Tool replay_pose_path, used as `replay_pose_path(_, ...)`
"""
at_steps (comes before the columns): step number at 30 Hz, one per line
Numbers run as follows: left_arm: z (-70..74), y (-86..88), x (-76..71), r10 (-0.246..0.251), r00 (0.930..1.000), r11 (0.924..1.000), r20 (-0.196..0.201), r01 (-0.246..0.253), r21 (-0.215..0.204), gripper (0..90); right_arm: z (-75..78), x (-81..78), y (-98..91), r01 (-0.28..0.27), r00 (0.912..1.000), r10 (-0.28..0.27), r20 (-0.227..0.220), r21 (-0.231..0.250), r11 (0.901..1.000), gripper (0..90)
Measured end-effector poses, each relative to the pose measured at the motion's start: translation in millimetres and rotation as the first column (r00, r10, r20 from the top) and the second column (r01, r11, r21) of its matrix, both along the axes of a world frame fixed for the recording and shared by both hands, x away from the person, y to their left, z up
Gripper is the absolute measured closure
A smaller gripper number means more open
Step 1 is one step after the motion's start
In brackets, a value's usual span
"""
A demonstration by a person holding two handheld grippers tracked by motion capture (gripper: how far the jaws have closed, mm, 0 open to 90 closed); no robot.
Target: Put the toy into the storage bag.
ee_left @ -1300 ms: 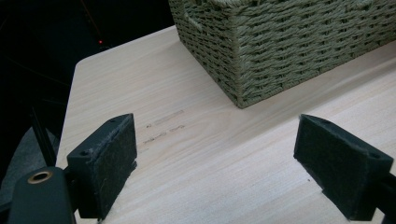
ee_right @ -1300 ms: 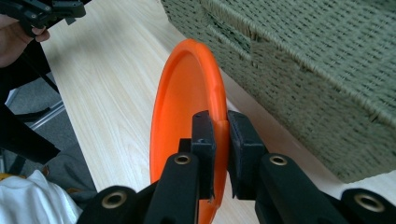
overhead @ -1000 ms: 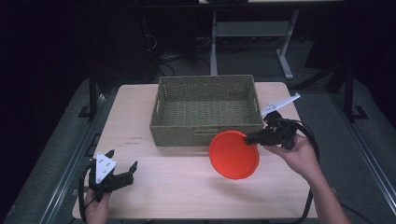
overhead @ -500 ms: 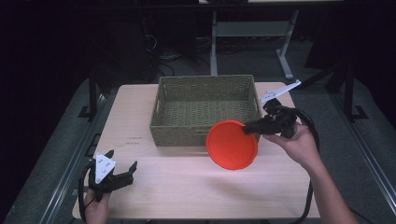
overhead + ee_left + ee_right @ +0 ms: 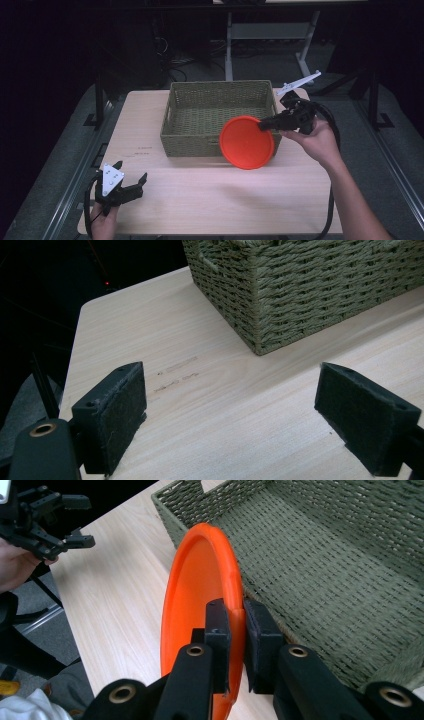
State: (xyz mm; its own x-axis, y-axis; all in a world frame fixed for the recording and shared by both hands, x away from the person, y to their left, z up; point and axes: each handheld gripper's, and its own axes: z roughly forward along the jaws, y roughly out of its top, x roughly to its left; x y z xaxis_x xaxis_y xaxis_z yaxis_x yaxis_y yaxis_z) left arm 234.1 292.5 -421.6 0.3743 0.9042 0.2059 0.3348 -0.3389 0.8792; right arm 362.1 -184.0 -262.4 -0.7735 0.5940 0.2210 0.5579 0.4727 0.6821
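Note:
An orange plate (image 5: 247, 142) hangs tilted on edge over the front right corner of the green woven basket (image 5: 195, 145). My right gripper (image 5: 263, 125) is shut on the plate's rim; in the right gripper view its pads (image 5: 218, 625) pinch the orange plate (image 5: 200, 590) above the woven basket (image 5: 320, 565). My left gripper (image 5: 131, 184) rests near the table's front left corner, open, with only bare wood between its pads (image 5: 120, 405). The basket's corner (image 5: 300, 290) lies ahead of it.
The light wooden table (image 5: 210, 200) has free surface in front of the basket and at its left. A metal stand (image 5: 260, 35) and cables lie on the dark floor behind. The other hand and its gripper (image 5: 47, 520) appear far off in the right gripper view.
My right gripper has lifted the orange plate up and back, from the table in front of the basket to over its front right corner. The left gripper has stayed put.

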Motion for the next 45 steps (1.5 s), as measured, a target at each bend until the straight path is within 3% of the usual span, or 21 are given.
replay_pose_path(23,0.1,1.0,-0.2,0.004,1.0,0.9999,0.006,-0.004,-0.014,12.7,17.3,31.8,11.1,0.045,0.9989,-0.045,-0.01,0.014,0.9989,81.8)
replay_pose_path(45,0.3,-0.6,0.6,-0.01,0.9999,0.9998,0.007,0.01,-0.016,12.7,23.2,55.5,17.9,0.091,0.9958,-0.091,-0.008,0.014,0.9958,81.7)
